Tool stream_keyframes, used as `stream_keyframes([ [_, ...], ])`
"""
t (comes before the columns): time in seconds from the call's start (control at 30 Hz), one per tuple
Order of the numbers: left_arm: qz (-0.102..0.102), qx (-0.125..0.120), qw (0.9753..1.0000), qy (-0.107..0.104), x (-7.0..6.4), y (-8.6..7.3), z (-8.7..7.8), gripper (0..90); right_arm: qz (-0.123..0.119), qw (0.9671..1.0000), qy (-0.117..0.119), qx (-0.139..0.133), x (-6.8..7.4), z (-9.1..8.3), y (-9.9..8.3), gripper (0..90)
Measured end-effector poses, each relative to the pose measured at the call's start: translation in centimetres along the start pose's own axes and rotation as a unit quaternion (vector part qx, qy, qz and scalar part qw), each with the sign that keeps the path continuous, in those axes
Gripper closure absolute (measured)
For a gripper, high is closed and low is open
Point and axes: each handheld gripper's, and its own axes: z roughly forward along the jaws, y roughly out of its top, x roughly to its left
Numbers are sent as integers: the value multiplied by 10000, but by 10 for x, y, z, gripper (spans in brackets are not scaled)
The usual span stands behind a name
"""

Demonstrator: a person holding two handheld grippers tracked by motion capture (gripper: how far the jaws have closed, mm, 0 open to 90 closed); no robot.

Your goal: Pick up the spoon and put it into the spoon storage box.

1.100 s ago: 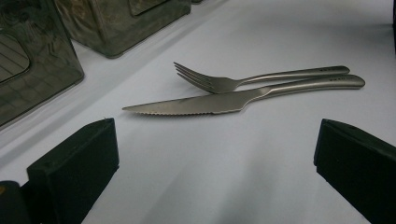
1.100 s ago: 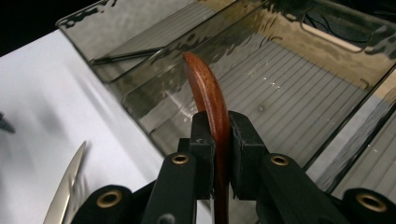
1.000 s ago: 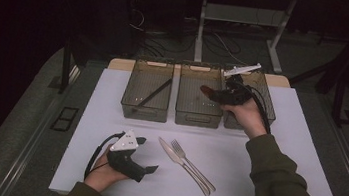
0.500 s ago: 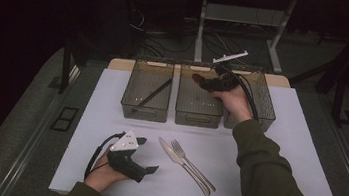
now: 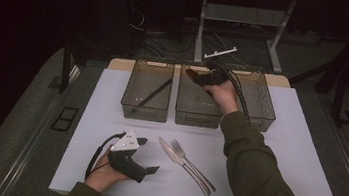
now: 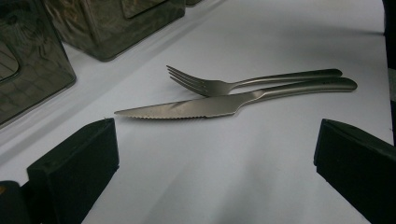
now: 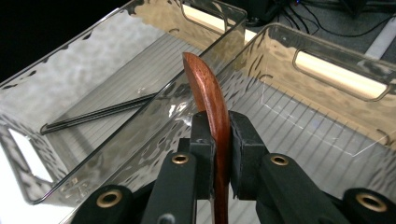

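In the right gripper view we see our right gripper (image 7: 218, 140) pinching a brown wooden spoon (image 7: 209, 93) above the middle bin (image 7: 327, 74); the high view leaves that spoon a dark blur. Black chopsticks (image 7: 100, 113) lie in the left bin (image 7: 56, 79). Our left gripper (image 6: 215, 154), jaws spread, rests near the knife (image 6: 224, 103) and fork (image 6: 233, 84).

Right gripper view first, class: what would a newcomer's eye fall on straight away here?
The brown wooden utensil clamped edge-on in the right gripper, held above the middle bin. Next, the black chopsticks lying in the left bin, and the knife and fork side by side before the open left gripper.
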Motion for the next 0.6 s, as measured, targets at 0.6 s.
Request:
stream_keyframes([
  [0.6, 14, 9, 10000, -47, -1, 0, 0, 0, -47, 9989, -115, 444, 5, 33, -9, 697],
])
